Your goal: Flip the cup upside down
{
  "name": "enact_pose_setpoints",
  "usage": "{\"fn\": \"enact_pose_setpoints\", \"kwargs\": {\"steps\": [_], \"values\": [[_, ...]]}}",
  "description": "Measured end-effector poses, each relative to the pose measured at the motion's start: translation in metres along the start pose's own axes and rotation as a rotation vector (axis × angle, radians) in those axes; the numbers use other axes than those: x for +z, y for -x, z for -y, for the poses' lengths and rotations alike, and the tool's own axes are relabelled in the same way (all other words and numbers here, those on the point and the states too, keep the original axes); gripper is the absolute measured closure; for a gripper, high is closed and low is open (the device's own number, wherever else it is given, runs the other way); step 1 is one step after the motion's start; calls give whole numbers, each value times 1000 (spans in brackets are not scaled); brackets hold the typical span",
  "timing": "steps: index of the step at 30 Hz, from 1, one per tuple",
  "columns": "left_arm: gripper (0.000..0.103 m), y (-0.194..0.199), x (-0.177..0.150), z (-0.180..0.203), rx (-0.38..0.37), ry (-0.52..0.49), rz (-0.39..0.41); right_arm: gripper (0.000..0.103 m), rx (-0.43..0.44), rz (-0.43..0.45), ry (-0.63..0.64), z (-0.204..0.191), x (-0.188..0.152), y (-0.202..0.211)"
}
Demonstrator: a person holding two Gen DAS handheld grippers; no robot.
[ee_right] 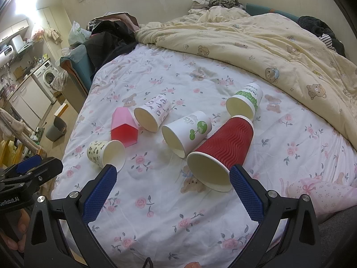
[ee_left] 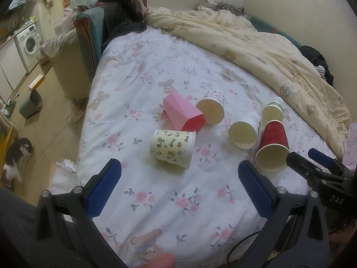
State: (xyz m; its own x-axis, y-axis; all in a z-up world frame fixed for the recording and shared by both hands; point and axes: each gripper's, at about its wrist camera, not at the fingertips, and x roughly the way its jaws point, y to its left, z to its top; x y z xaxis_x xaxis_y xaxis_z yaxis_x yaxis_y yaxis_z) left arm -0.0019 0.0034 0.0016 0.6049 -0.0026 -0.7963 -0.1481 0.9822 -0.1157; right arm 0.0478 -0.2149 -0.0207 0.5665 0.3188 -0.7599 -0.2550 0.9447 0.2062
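- Bed sheet [ee_right: 156, 212], white with pink roses and bears, is filling most of both views; a cream bear-print quilt [ee_right: 279, 44] is lying bunched across the upper right.
- Washing machine [ee_left: 30, 42] is showing at the upper left of the left wrist view, grey bin [ee_left: 30, 103] on the floor below it, a dog [ee_left: 16, 156] standing at the left edge.
- Six cups are lying on their sides mid-frame, all mouths toward the cameras or sideways; none is standing inverted.
- Count: one red ribbed cup [ee_right: 225, 147], nearest, lower right of centre; one faceted pink cup [ee_right: 123, 127]; one cartoon-print cup [ee_left: 171, 147]; three white printed paper cups [ee_right: 186, 134].
- Left gripper [ee_left: 179, 187] is hovering wide open over bare sheet, holding nothing.
- Right gripper [ee_right: 173, 192] is gaping equally wide, empty; its right pad [ee_right: 245, 194] is sitting just beside the red cup's rim, contact unclear.
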Motion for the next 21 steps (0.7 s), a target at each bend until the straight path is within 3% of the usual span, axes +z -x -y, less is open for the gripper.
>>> {"fn": "enact_pose_setpoints", "kwargs": {"steps": [21], "values": [[0,-3,-1,-2,-1,7,-7,0,-5,-11,7,-4,-4,-5]]}}
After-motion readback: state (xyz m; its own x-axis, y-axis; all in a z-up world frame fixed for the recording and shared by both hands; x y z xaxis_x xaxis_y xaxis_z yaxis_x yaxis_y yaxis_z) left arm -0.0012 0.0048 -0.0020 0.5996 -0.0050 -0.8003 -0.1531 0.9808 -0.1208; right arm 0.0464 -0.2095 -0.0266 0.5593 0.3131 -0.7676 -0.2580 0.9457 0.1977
